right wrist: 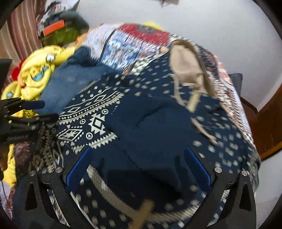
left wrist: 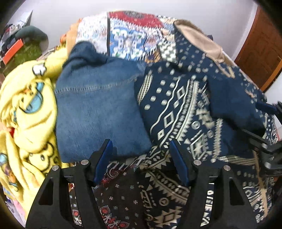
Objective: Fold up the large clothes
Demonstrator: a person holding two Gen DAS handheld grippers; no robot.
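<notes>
The dark blue garment lies in a rumpled heap on top of the bed, just ahead of both grippers. It has a plain navy part & a part w/ cream zigzags, dots & diamonds. A tan strap or lining lies across its far side.

Just left of it sits a folded pair of blue jeans, touching it. Left of the jeans is a yellow blanket w/ cartoon faces. Under all this is a patterned bedspread in red, white & blue.

Behind the bed the wall is plain white. A brown wooden door stands at the right. A striped curtain hangs at the far left in the right wrist view.

The left gripper points steeply down over the near edge of the cloth. Its jaws stand apart, nothing between them. The right gripper also tilts down over the navy part, jaws wide apart, not squeezing anything.

Count: 2 grippers, 1 jeans, 1 yellow blanket, 1 blue garment.
</notes>
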